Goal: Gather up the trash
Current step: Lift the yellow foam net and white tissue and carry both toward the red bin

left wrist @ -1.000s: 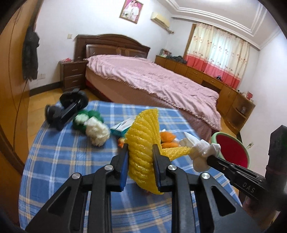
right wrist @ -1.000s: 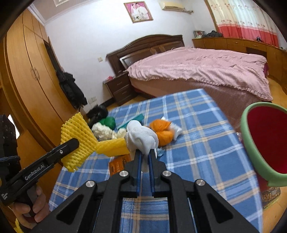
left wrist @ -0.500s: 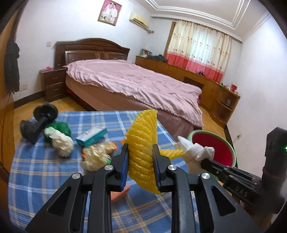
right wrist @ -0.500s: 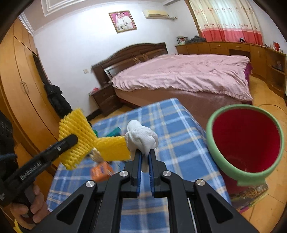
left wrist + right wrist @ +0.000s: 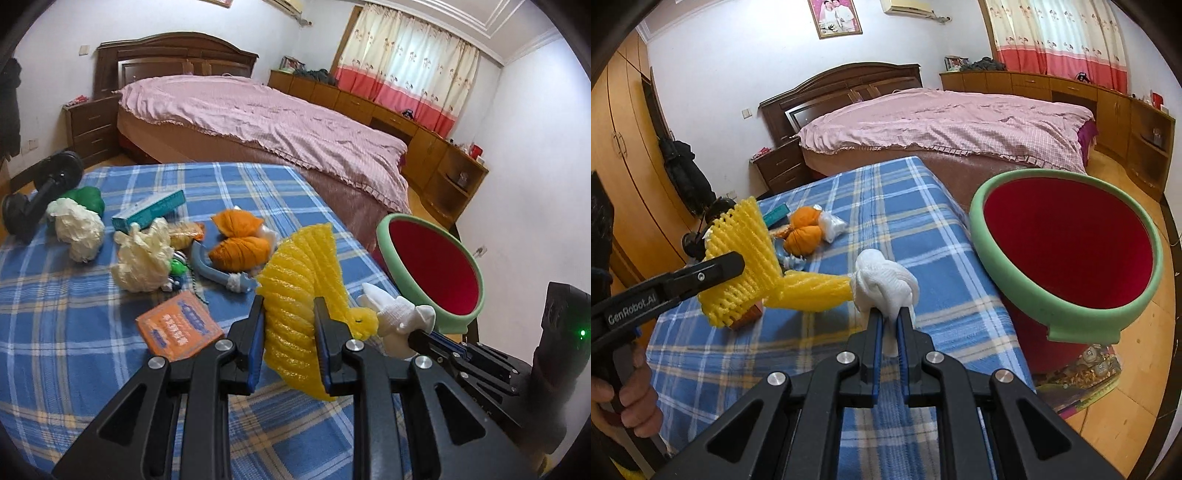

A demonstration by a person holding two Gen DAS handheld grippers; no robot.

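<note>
Looking along your left gripper [image 5: 289, 332], its jaws were clenched on the yellow foam net [image 5: 301, 295], with the remaining litter lying on the bench [image 5: 74, 369] ahead and to their left, and the red bin [image 5: 432, 273] off to their right. Through the right gripper [image 5: 888, 325], the jaws were pinched on a white tissue wad [image 5: 884, 282], the bin's green rim [image 5: 1008, 284] just right of them. You seemed mid-carry; next, each load needs bringing over the bin's mouth before letting go.
</note>
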